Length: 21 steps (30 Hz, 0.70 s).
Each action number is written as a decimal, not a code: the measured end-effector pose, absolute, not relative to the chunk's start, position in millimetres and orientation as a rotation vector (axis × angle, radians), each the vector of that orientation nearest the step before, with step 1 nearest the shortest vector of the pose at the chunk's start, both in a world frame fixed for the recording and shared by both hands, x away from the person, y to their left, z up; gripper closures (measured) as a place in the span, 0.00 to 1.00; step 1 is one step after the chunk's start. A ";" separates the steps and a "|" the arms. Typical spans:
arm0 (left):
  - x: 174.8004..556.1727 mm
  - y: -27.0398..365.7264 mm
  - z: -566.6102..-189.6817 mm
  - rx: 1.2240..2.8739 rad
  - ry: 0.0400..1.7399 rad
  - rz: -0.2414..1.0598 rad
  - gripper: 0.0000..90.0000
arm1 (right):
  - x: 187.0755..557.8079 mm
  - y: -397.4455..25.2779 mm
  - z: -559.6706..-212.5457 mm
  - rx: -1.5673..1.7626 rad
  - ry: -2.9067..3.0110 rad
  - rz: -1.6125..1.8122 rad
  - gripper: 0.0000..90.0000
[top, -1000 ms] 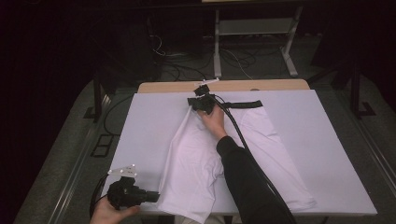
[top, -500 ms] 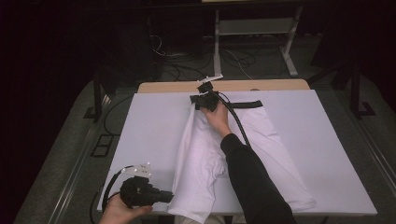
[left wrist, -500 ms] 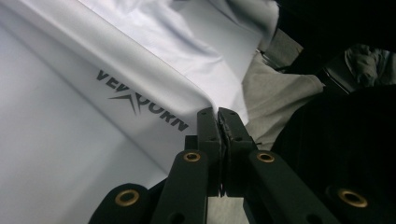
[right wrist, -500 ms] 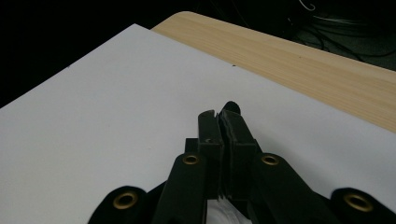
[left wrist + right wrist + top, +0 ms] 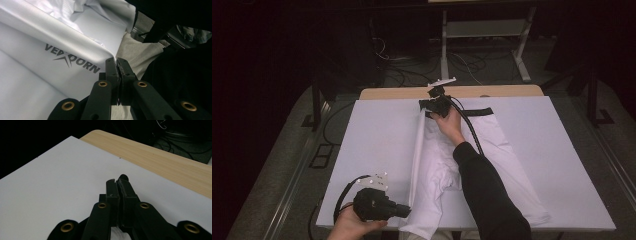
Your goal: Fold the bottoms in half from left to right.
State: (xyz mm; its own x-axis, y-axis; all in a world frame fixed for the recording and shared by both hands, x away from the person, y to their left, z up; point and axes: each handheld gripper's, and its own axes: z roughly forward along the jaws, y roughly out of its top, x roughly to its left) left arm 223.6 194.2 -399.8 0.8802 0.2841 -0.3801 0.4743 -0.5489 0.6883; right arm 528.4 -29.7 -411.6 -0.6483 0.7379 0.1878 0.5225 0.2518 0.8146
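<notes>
White trousers lie on the white-covered table, black waistband at the far edge and legs running toward the near edge. Compared with the frame one second ago, the left leg has been carried rightward: its outer edge now forms a straight fold line from the waistband down to the near edge, and more bare table shows on the left.

The left gripper, at the near edge, is clamped on the hem of that leg; the left gripper view shows its jaws together on white fabric beside a printed logo. It has shifted right from its earlier position. The right gripper sits at the left end of the waistband, jaws together, apparently pinching fabric, also moved slightly right.

Judgement: a lengthwise fold of the left leg over the right is in progress, and roughly half complete.
</notes>
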 end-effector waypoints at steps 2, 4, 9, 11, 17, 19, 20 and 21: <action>223.8 189.6 -398.6 2.190 0.529 -0.288 0.97 | 528.0 -31.8 -410.3 1.177 2.291 1.349 0.95; 223.6 184.5 -397.3 2.191 0.518 -0.289 0.97 | 527.8 -33.8 -409.2 1.174 2.292 1.346 0.95; 224.0 170.8 -394.7 2.206 0.478 -0.295 0.97 | 526.8 -38.9 -406.7 1.167 2.296 1.343 0.95; 224.1 166.1 -394.5 2.209 0.464 -0.300 0.97 | 525.8 -41.3 -405.6 1.162 2.302 1.345 0.95; 225.5 152.4 -394.0 2.210 0.428 -0.311 0.97 | 523.1 -48.4 -401.9 1.153 2.309 1.353 0.95; 225.7 146.9 -393.6 2.213 0.416 -0.316 0.97 | 522.6 -51.6 -401.3 1.155 2.307 1.358 0.95; 225.6 144.3 -393.4 2.214 0.414 -0.318 0.97 | 522.4 -53.2 -401.2 1.154 2.306 1.359 0.95; 225.8 141.9 -393.2 2.218 0.408 -0.318 0.97 | 522.1 -54.9 -400.9 1.154 2.307 1.357 0.95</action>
